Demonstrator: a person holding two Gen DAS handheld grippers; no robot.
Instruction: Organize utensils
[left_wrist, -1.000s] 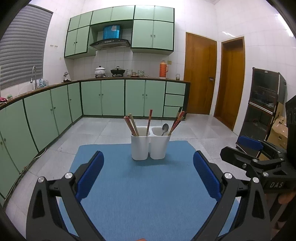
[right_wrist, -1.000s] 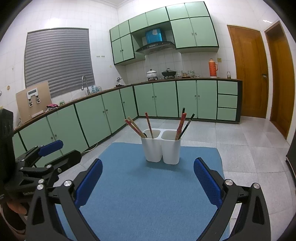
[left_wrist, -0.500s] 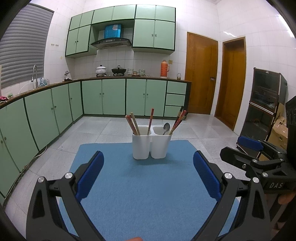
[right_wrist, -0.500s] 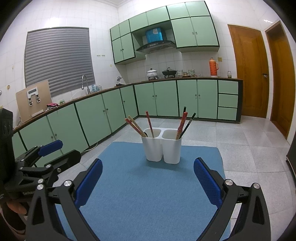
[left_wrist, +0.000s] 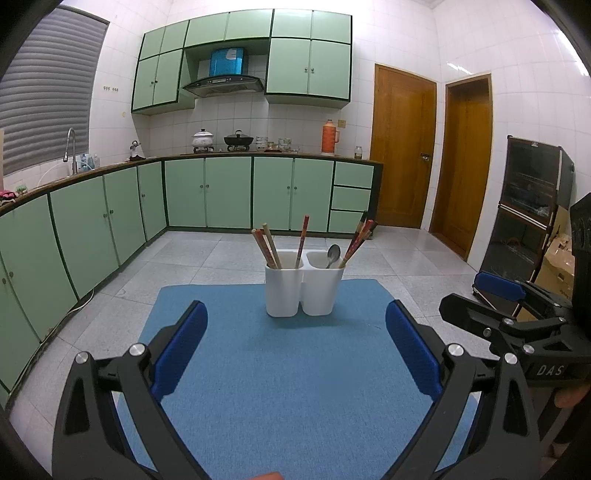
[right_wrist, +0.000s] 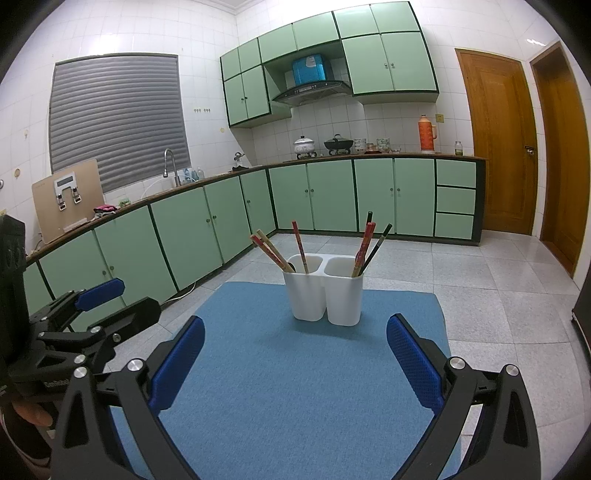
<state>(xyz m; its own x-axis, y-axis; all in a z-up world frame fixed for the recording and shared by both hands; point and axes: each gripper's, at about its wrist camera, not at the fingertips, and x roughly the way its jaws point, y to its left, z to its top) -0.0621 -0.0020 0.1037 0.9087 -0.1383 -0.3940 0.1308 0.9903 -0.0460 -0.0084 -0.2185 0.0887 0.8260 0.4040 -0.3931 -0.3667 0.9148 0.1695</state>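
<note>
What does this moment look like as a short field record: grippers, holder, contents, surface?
left gripper: open, empty, short of the holder
right gripper: open, empty, short of the holder
holder: white, two compartments, upright on the mat
left compartment: chopsticks leaning, three visible
right compartment: spoon plus dark and red chopsticks
surface: blue mat over a tiled floor
loose utensils on mat: none visible

Blue mat (left_wrist: 280, 376), green cabinets (left_wrist: 229, 192), wooden doors (left_wrist: 404, 147), orange thermos (left_wrist: 330, 136), range hood (left_wrist: 223, 82)
</note>
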